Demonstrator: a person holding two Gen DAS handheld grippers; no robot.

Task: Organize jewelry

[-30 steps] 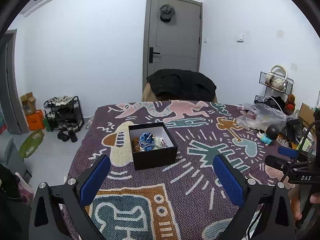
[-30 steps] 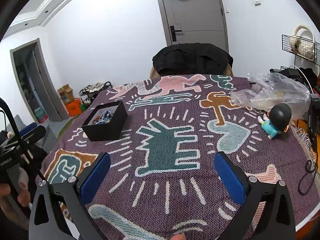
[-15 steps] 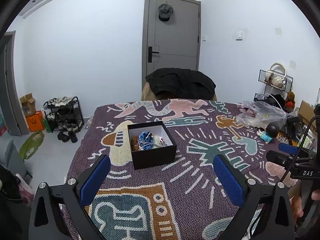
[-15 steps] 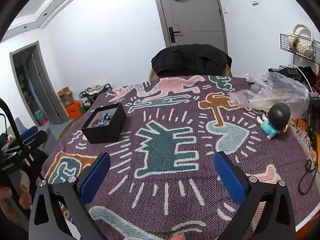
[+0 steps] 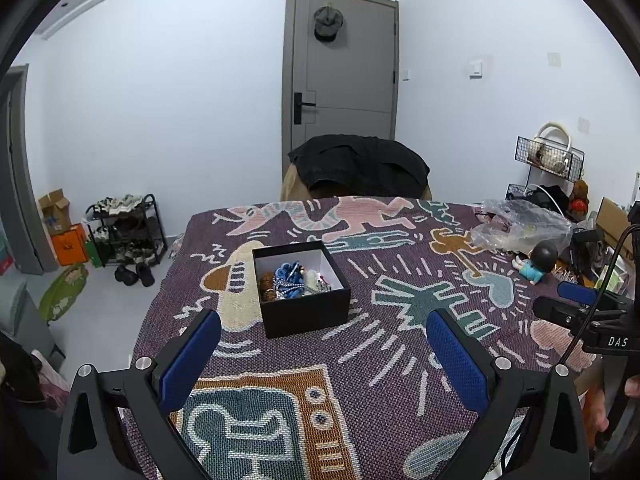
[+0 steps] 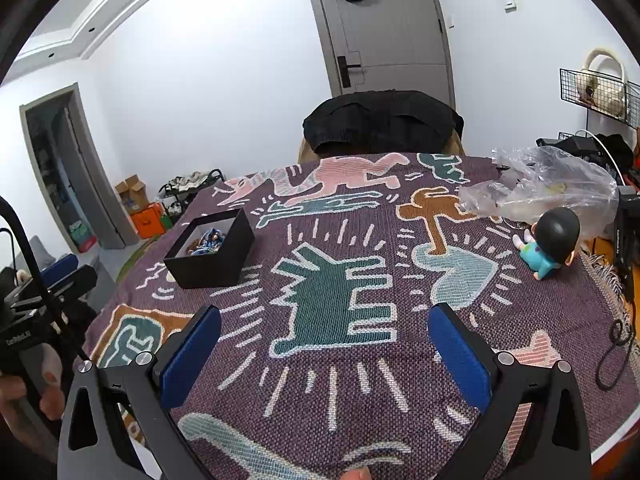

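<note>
Two hand-held grippers hover above a patterned cloth (image 5: 360, 380) spread over a table. The left gripper (image 5: 323, 354) has its blue-padded jaws spread wide and empty, aimed at an open black box (image 5: 306, 312) just ahead. Inside the box lies a tangle of jewelry (image 5: 290, 280), with blue beads, brown beads and pale pieces among it. The right gripper (image 6: 324, 354), likewise released and holding nothing, hangs over a green figure woven in the cloth, with the box well off to its left. Toward the table's right edge a small doll (image 6: 550, 244) sits beside a crumpled plastic bag (image 6: 560, 184). A dark jacket (image 5: 360, 164) drapes a chair at the far side.
</note>
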